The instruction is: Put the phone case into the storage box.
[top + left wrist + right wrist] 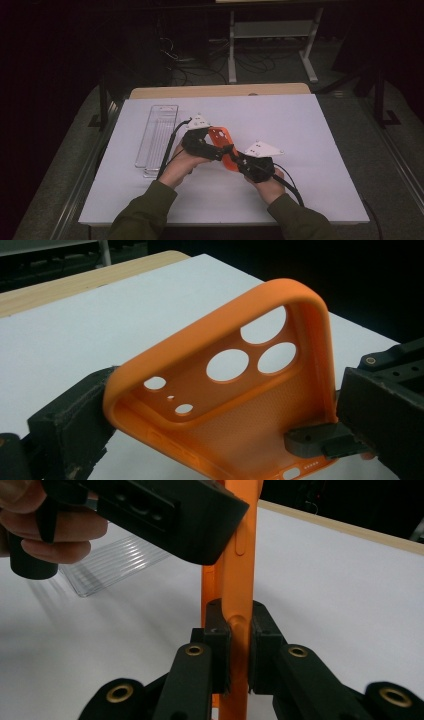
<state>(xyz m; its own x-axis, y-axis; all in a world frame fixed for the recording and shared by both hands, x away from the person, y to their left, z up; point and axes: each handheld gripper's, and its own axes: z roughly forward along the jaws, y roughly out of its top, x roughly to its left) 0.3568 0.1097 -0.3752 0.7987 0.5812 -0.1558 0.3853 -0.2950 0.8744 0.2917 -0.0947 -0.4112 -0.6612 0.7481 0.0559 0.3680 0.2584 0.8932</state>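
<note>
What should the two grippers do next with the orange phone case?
Probably carry the case toward the clear tray and lower it there. Both the left gripper and the right gripper are shut on its edges, holding it above the white table, and the tray lies beside the left hand.

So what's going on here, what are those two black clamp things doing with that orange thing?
A person at a white table holds a hand-held gripper in each hand, and both are clamped on an orange phone case, held up off the table between them. The right gripper pinches one side edge of the case. The left gripper grips it across its width, one jaw on each side. The case is empty, its camera cutouts open. A clear plastic tray lies on the table to the left, apart from the grippers.
</note>
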